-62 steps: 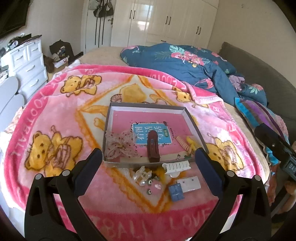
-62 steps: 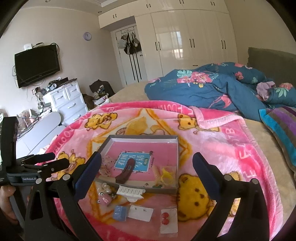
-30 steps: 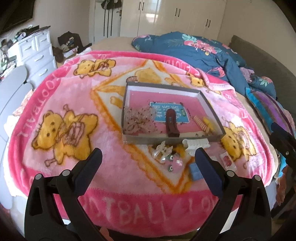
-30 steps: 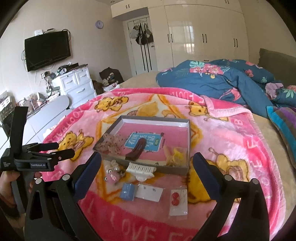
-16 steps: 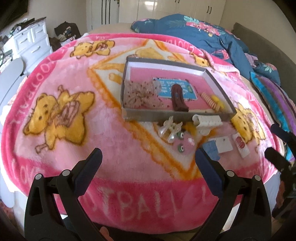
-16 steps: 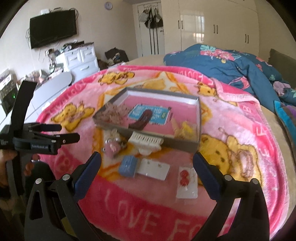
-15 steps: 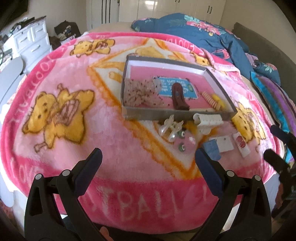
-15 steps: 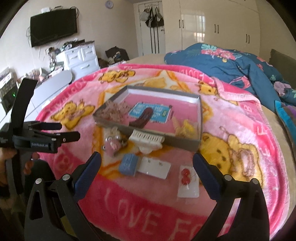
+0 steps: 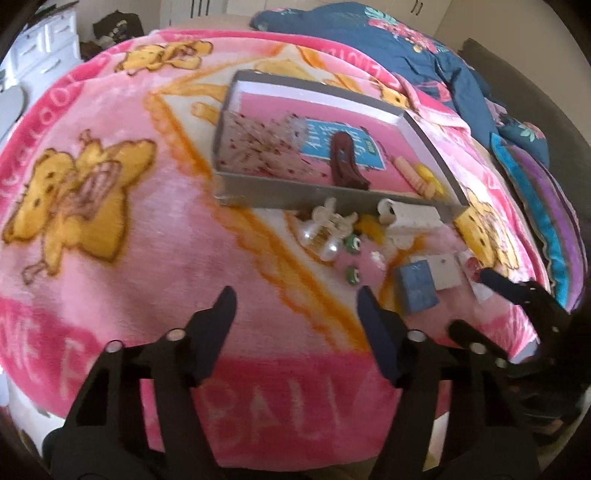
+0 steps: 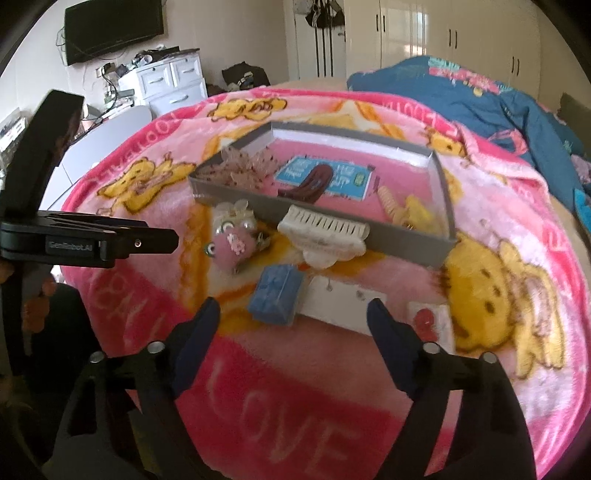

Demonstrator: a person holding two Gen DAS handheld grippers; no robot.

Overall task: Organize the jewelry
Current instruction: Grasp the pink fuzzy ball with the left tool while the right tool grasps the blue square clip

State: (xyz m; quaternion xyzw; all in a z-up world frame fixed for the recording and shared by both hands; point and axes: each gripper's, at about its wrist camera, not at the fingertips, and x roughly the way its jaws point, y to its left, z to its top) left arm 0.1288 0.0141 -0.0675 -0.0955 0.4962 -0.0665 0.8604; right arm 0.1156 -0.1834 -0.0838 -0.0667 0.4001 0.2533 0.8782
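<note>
A grey tray (image 9: 280, 194) (image 10: 236, 190) lies on the pink blanket and holds a lace piece (image 9: 258, 144), a brown clip (image 9: 343, 158) (image 10: 310, 181) and yellow items (image 10: 413, 212). In front of it lie a white comb clip (image 10: 325, 225) (image 9: 410, 216), a pink pom hair tie (image 10: 236, 242), clear bow clips (image 9: 325, 229), a blue box (image 10: 277, 291) (image 9: 417, 286), a white earring card (image 10: 340, 302) and a red earring packet (image 10: 428, 319). My left gripper (image 9: 295, 306) is open and empty, short of the bow clips. My right gripper (image 10: 291, 314) is open and empty over the blue box and card.
The pink bear blanket (image 9: 110, 221) covers the bed, with a blue floral quilt (image 10: 461, 92) behind it. White drawers (image 10: 173, 81) and a TV (image 10: 110, 26) stand at the left. The other gripper shows in each view: the right one (image 9: 524, 299), the left one (image 10: 92, 240).
Both grippers have dropped lower and moved closer to the items in front of the tray, and their jaws have narrowed while staying open. Nothing on the blanket has moved.
</note>
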